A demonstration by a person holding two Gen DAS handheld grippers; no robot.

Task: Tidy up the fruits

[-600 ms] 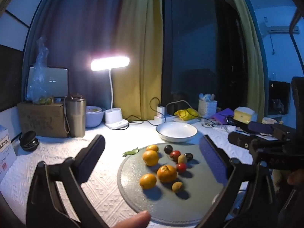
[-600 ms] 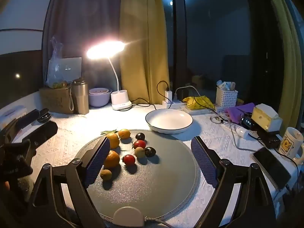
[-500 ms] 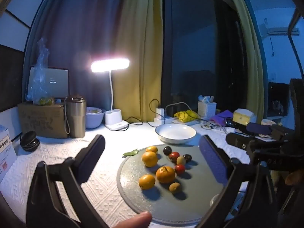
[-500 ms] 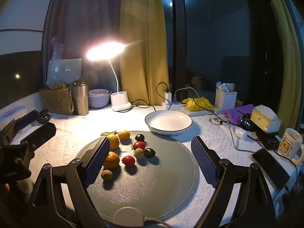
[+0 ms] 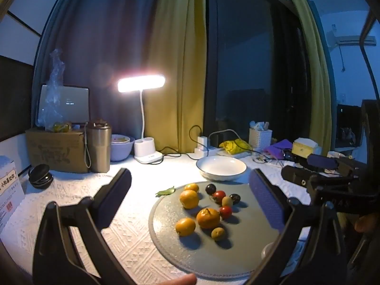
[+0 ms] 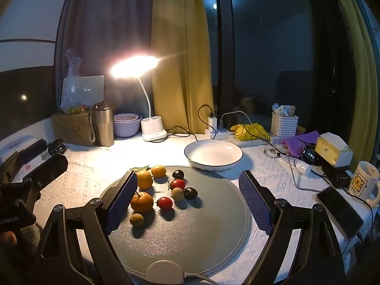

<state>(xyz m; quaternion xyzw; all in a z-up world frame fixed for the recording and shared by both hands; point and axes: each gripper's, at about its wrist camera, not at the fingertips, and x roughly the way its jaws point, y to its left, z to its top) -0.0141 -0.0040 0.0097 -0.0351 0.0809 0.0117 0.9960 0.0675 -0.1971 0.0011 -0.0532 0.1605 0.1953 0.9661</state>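
Several small fruits lie on a round grey mat [image 5: 249,244] [image 6: 209,225]: oranges [image 5: 208,217] [image 6: 142,201], red tomatoes [image 5: 225,211] [image 6: 164,202], dark plums [image 5: 210,188] [image 6: 190,192] and small yellow-brown fruits [image 5: 218,233] [image 6: 136,219]. An empty white bowl [image 5: 222,168] [image 6: 213,152] stands just behind the mat. My left gripper [image 5: 190,190] is open and empty, above the mat's near left. My right gripper [image 6: 187,187] is open and empty, above the mat's near edge. Each gripper shows at the other view's edge.
A lit desk lamp [image 6: 152,128], steel tumbler [image 6: 102,124], lilac bowl [image 6: 125,123] and cardboard box [image 5: 55,148] stand at the back left. Cables, a power strip [image 6: 217,131], white basket [image 6: 284,124], mug [image 6: 363,180] and phone [image 6: 339,207] crowd the right.
Both grippers have drifted slightly; the views are nearly the same. The fruits and the bowl have not moved.
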